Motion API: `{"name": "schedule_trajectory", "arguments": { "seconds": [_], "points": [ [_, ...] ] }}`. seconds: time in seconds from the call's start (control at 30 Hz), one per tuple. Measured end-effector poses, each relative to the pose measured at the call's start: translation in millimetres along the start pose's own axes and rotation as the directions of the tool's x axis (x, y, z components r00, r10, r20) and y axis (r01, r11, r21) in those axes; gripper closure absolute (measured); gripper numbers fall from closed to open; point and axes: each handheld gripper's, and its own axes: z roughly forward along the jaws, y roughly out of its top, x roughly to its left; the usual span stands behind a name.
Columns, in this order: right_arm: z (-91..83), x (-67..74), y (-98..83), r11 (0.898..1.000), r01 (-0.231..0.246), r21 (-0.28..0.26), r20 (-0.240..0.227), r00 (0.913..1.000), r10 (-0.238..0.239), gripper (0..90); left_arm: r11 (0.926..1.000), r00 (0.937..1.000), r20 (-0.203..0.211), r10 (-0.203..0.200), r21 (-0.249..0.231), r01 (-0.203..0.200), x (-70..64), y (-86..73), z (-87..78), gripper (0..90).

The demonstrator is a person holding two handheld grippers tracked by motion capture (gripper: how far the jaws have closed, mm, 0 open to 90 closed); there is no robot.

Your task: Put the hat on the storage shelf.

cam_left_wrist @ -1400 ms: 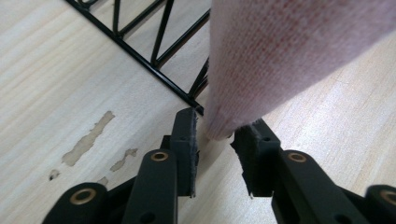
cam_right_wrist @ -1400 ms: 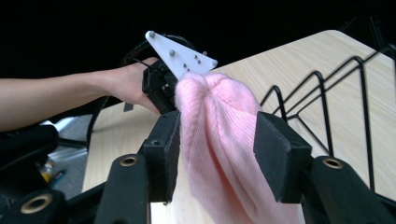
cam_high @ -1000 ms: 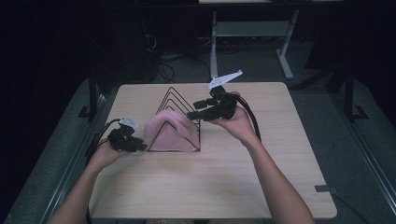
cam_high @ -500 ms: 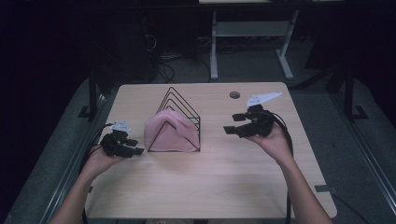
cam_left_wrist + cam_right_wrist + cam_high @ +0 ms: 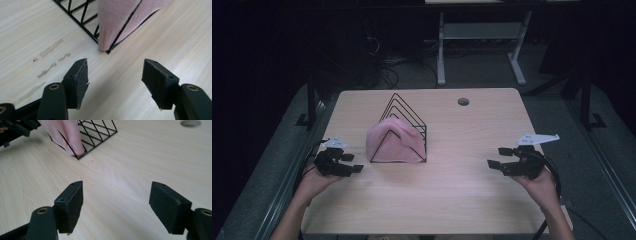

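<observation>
A pink cloth (image 5: 393,142) is draped over a black wire rack (image 5: 404,112) in the middle of the wooden table; the cloth (image 5: 117,22) and the rack (image 5: 82,17) show close up in the left gripper view. My left gripper (image 5: 352,163) rests low at the table's left edge, just left of the rack, and its jaws have just been opening, with nothing between them (image 5: 113,80). My right gripper (image 5: 498,157) sits at the right side of the table, well apart from the rack. Its jaws have just been opening too, over bare wood (image 5: 116,202).
A round cable hole (image 5: 463,101) is set in the far right part of the table top (image 5: 437,200). A white-legged desk frame (image 5: 479,40) stands on the floor beyond the table. Cables trail from both grippers over the table's near edge.
The right gripper has swung from beside the rack's top out to the right and down toward the table. The left gripper has drawn back left from the cloth. Both jaws have widened.
</observation>
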Motion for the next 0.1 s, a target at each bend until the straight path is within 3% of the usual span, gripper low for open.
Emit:
{"name": "schedule_trajectory", "arguments": {
  "seconds": [0.1],
  "points": [
    [-7.0, 0.6, -17.7, 1.000, -0.028, -0.001, 0.017, 0.9995, 0.028, 23.6, 0.9985, 0.9997, -0.002, -0.026, -0.048, 0.026, -4.8, -7.4, -4.0, 34.9]
  ]
}}
